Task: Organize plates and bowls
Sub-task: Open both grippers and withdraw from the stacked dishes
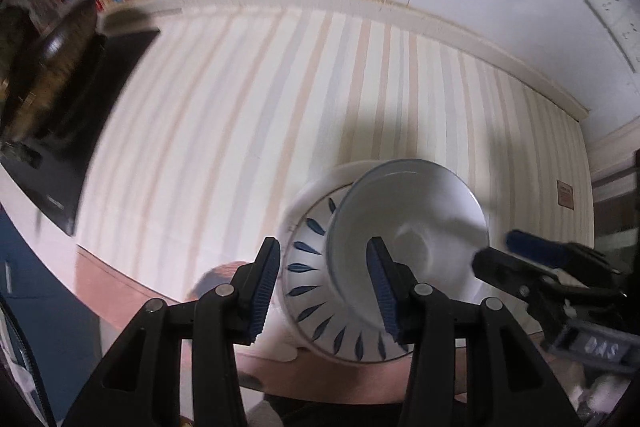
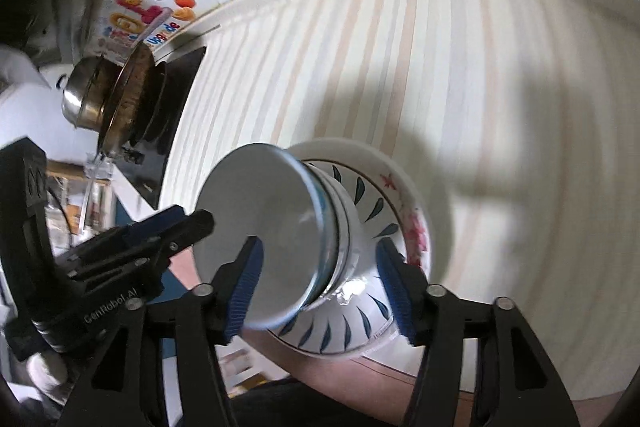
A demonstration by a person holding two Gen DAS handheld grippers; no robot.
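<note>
A white bowl with a blue rim (image 1: 408, 219) (image 2: 256, 227) tops a short stack of bowls (image 2: 344, 223). The stack rests on a plate with blue leaf marks (image 1: 304, 267) (image 2: 372, 207), which lies on a plate with pink flowers (image 2: 416, 231). All of it stands on the striped tablecloth near the table's front edge. My left gripper (image 1: 324, 287) (image 2: 180, 223) hovers above the left side of the stack, jaws apart, pads touching nothing. Over the right side my right gripper (image 2: 320, 287) (image 1: 508, 251) hangs open too, the stack seen below between its fingers.
A black cooktop (image 1: 80, 115) (image 2: 176, 99) at the table's left end carries a metal pot (image 2: 84, 99) and a dark pan. A printed carton (image 2: 136, 11) stands behind it by the wall. Striped cloth (image 1: 280, 107) stretches behind the stack. The table edge (image 1: 120, 291) runs close by.
</note>
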